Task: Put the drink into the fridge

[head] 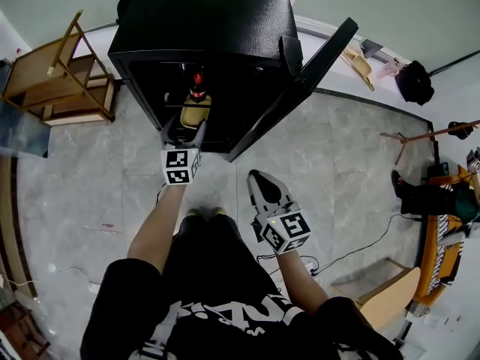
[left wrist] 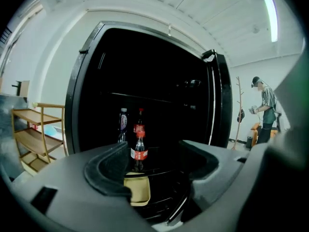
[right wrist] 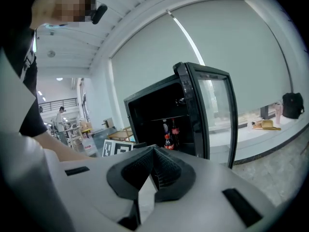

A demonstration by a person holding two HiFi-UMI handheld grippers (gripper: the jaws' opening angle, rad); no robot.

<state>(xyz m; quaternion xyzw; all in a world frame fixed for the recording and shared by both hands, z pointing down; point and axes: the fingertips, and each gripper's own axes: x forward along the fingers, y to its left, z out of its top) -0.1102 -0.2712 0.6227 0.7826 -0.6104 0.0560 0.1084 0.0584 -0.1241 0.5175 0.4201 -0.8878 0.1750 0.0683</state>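
Counting three bottles in one open fridge (head: 202, 21): front cola (left wrist: 139, 151), rear cola (left wrist: 140, 122), clear bottle (left wrist: 122, 124). Noting left gripper (left wrist: 154, 153) jaws spread, empty; right gripper (right wrist: 153, 163) jaws clamped together, empty.

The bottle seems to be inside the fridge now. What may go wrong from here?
The cola bottle stands near the shelf's front, right ahead of the open, empty left tongs; a bump might topple it onto the bottles behind. The fridge door is open, so closing it before the tongs clear could pinch them.
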